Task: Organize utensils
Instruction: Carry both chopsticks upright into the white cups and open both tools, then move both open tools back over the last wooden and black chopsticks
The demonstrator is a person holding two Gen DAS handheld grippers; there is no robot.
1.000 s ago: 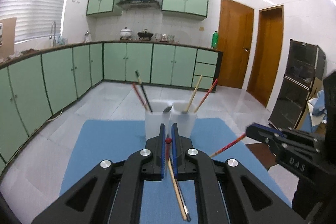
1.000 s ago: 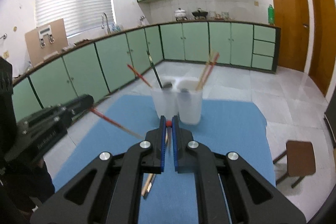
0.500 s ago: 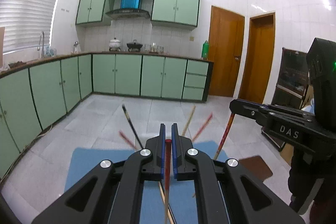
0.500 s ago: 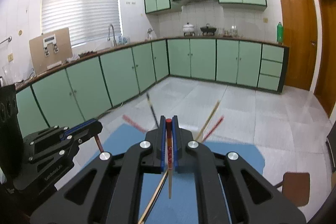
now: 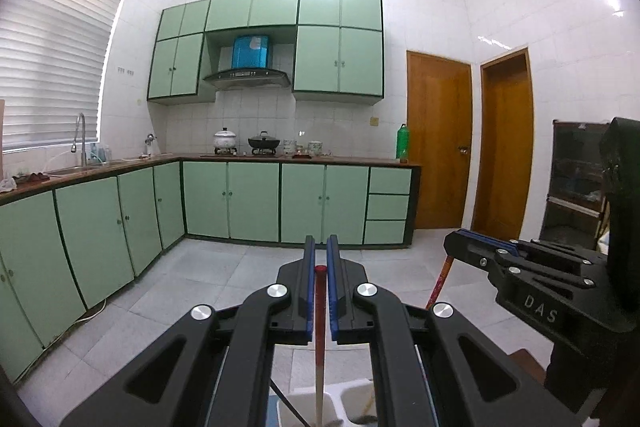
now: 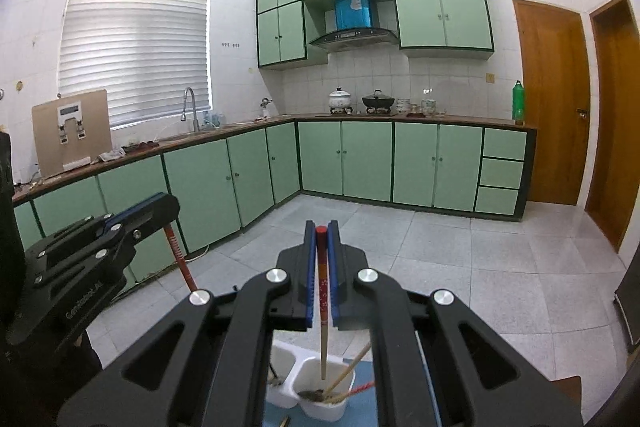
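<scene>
Both tools are clamped on chopsticks. Between the blue pads of the black left gripper (image 5: pixel 319 259) hangs a dark red chopstick with a pale lower tip (image 5: pixel 319 339), nearly upright, its tip over the left-hand white plastic holder (image 5: pixel 306 405) directly below the jaws. The black right gripper (image 6: pixel 321 233) pinches a red-capped wooden chopstick with a flower-patterned red band (image 6: pixel 322 303), whose bare lower end points into the right-hand white plastic holder (image 6: pixel 320 403) underneath it.

Judging by what lies below, the sorting is well under way. The holder under the right gripper already has two pale wooden sticks, a red patterned one and what looks like a spoon bowl leaning in it; the neighbouring holder, touching it on the left, shows a dark utensil end. The two held sticks remain to be dropped in. Whether anything is left loose on the mat cannot be told, since the gripper bodies hide most of it.

Only slivers of the blue mat (image 6: pixel 362 409) under the holders show beside the right gripper's arms. Beyond both tools lies a pale grey tiled floor (image 6: pixel 500 267), then an L-shaped run of mint-green base cabinets (image 5: pixel 252 201) under a dark brown counter with a sink tap, a white pot and a black pot. Above hang matching wall cupboards and a hood; white tiles cover the walls. Left of the tools is a window with white blinds (image 6: pixel 132 45), right of them two brown wooden doors (image 5: pixel 438 143).
</scene>
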